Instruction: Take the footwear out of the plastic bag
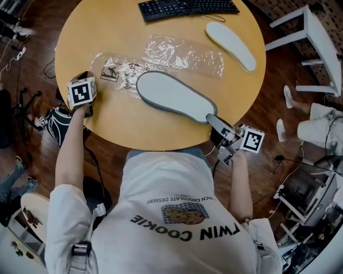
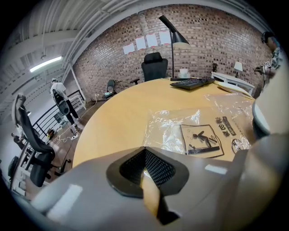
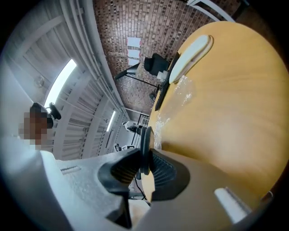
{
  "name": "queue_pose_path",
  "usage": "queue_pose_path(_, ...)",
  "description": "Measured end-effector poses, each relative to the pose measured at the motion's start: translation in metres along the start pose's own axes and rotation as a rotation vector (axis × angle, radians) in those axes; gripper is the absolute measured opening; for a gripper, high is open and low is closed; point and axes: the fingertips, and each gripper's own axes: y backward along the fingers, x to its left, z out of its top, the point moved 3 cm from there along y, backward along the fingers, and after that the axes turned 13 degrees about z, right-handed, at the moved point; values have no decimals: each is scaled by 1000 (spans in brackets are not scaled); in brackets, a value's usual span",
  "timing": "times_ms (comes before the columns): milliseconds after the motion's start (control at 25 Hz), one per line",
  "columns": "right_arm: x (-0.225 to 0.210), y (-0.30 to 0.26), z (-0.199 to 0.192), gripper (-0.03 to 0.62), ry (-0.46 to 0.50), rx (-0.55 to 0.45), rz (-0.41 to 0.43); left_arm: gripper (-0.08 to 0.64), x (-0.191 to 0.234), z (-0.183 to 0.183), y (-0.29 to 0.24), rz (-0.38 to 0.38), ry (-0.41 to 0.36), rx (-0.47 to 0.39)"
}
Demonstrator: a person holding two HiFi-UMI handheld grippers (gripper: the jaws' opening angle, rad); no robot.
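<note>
A grey-white flat slipper (image 1: 171,96) lies on the round wooden table (image 1: 134,131), its toe end at the near edge of the clear plastic bag (image 1: 177,53). My right gripper (image 1: 214,119) is at the table's near edge and is shut on the slipper's heel end. In the right gripper view, the thin dark-rimmed sole (image 3: 145,144) stands between the pads. My left gripper (image 1: 84,76) is at the table's left edge by the bag's end. Its jaws are close together, and the film (image 2: 194,131) with a printed label runs up to them. A second slipper (image 1: 230,45) lies at the far right.
A black keyboard (image 1: 185,7) sits at the table's far edge. White furniture (image 1: 316,43) and another person's feet (image 1: 286,96) are on the floor to the right. A black lamp (image 2: 174,38) and an office chair (image 2: 153,65) stand beyond the table.
</note>
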Motion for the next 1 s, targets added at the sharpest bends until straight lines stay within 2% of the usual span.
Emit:
queue_pose_path(200, -5, -19, -4, 69, 25, 68, -35, 5, 1, 0, 4, 0, 12, -6)
queue_pose_path(520, -16, -32, 0, 82, 113, 99, -163, 5, 2, -5, 6, 0, 22, -1)
queue_pose_path(680, -25, -31, -4, 115, 146, 133, -265, 5, 6, -4, 15, 5, 49, -25)
queue_pose_path(800, -35, -26, -3, 147, 184, 174, -375, 5, 3, 0, 22, 0, 63, -44)
queue_pose_path(1000, -43, -29, -3, 176, 308, 231, -503, 5, -4, 6, 39, -41, 87, -95)
